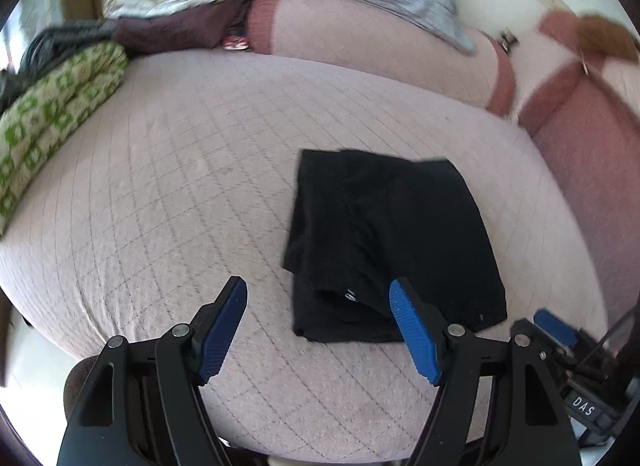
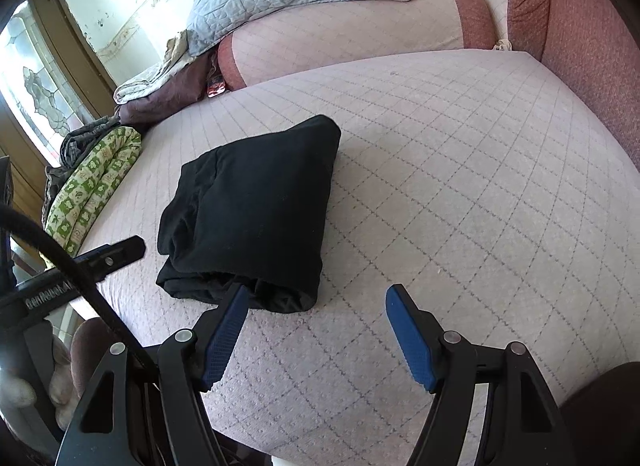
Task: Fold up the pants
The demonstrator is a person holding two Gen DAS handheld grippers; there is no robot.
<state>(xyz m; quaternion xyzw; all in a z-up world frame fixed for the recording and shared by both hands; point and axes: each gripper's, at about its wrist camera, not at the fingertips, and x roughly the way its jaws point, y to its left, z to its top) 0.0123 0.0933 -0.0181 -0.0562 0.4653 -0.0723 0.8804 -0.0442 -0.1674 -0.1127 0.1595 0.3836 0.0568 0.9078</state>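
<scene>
From the left gripper [image 1: 318,330] the folded pants [image 1: 390,242] lie at one o'clock, near edge between its fingertips — jaws wide, gripping nothing. From the right gripper [image 2: 316,330] the pants [image 2: 252,209] sit at eleven o'clock on the cover [image 2: 460,169] — jaws wide, empty.

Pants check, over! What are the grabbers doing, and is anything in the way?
Left gripper and right gripper: jaws open, holding nothing. Black pants folded in a bundle on the quilted pink cover. Nothing in the way.
</scene>
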